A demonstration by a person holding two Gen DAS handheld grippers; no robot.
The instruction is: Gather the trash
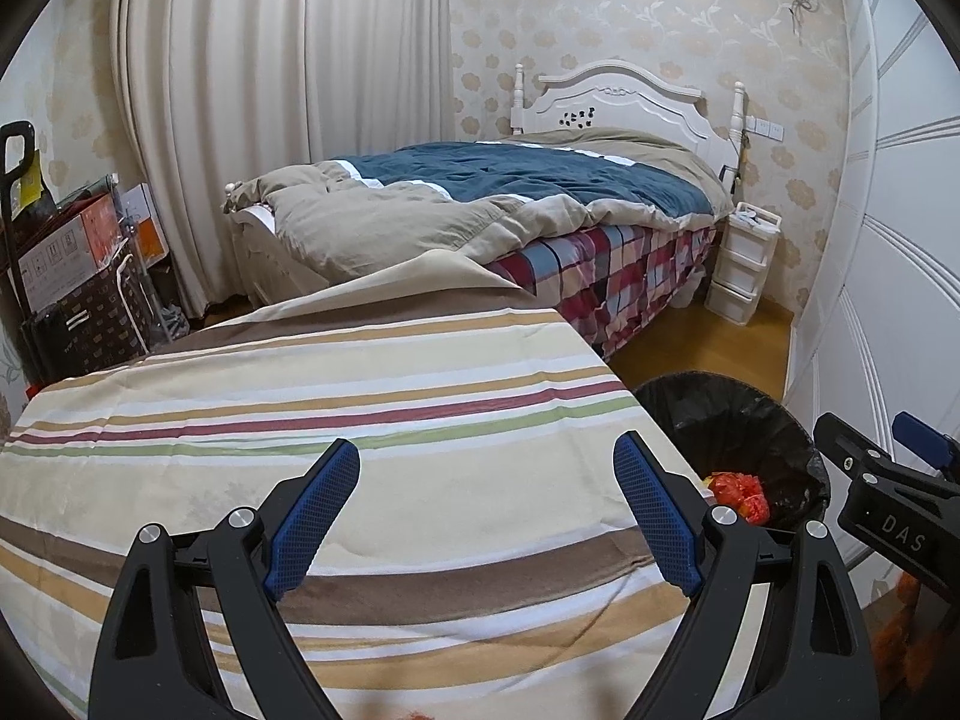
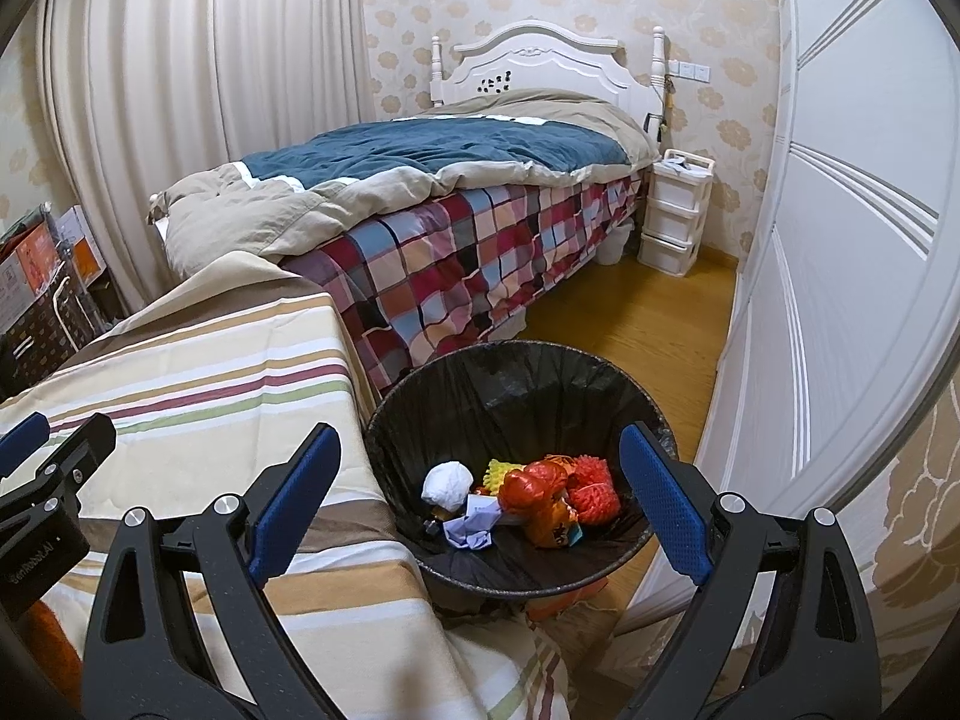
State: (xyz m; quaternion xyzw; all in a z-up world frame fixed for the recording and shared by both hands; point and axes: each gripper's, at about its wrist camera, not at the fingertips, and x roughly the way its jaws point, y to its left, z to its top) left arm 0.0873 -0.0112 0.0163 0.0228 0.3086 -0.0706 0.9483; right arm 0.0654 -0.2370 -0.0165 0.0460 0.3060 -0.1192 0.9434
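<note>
A round bin with a black bag (image 2: pixel 516 384) stands on the floor right of the striped-cloth table (image 2: pixel 198 384). Inside lie a white crumpled ball (image 2: pixel 447 482), red and orange wrappers (image 2: pixel 543 498), a red mesh piece (image 2: pixel 594 489), a yellow piece (image 2: pixel 501 471) and pale paper scraps (image 2: pixel 474 525). My right gripper (image 2: pixel 480 486) is open and empty, held above the bin's near side. My left gripper (image 1: pixel 486 498) is open and empty over the striped cloth (image 1: pixel 360 396). The bin (image 1: pixel 738 420) shows at its right with red trash (image 1: pixel 741 492) in it.
A bed (image 2: pixel 456 180) with a plaid sheet and blue-beige quilt stands behind the table. White drawers (image 2: pixel 675 213) sit beside the headboard. A white wardrobe (image 2: pixel 840 240) lines the right side. Boxes and bags (image 1: pixel 78 276) stack at the left by the curtain. Wooden floor (image 2: pixel 648 312) runs between bed and wardrobe.
</note>
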